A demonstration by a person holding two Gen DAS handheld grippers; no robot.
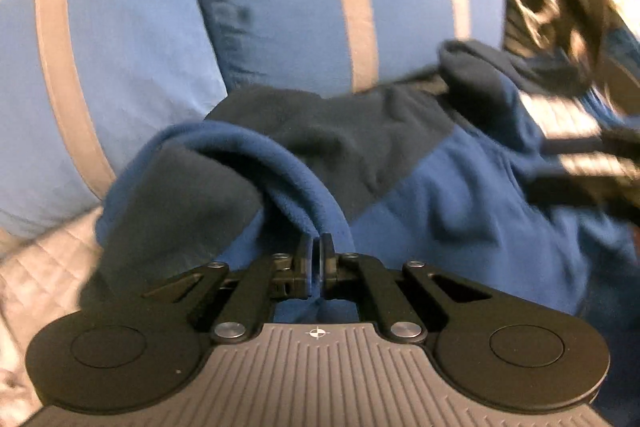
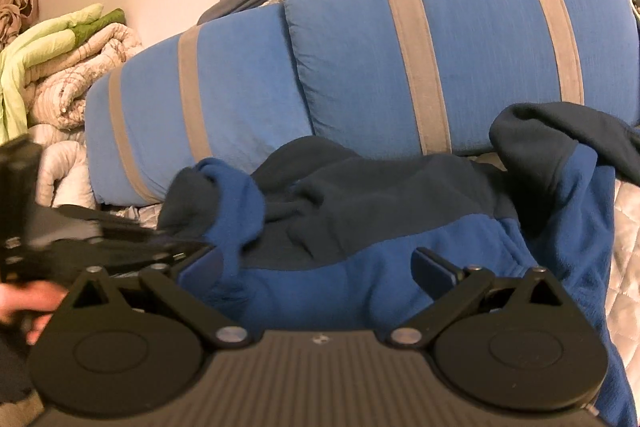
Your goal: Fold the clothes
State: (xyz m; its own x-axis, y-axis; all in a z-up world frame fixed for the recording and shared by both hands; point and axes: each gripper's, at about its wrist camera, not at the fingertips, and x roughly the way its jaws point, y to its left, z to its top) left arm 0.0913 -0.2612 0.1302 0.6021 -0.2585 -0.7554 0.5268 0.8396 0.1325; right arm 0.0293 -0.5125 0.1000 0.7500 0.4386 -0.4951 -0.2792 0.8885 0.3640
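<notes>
The left hand-held gripper (image 1: 319, 259) has its jaws nearly together, pinching a blue edge of the fleece (image 1: 440, 187) at the garment's left sleeve end. In the right wrist view that gripper shows blurred at the far left, with a hand (image 2: 24, 303) below it. The fleece, royal blue with navy shoulders, lies crumpled on a quilted cover (image 2: 624, 267), against two blue cushions (image 2: 460, 47) with grey stripes. The right hand-held gripper (image 2: 316, 267) hovers near the fleece's middle, jaws spread wide and gripping nothing. Folded bedding (image 2: 60, 67) is piled far left by the wall.
</notes>
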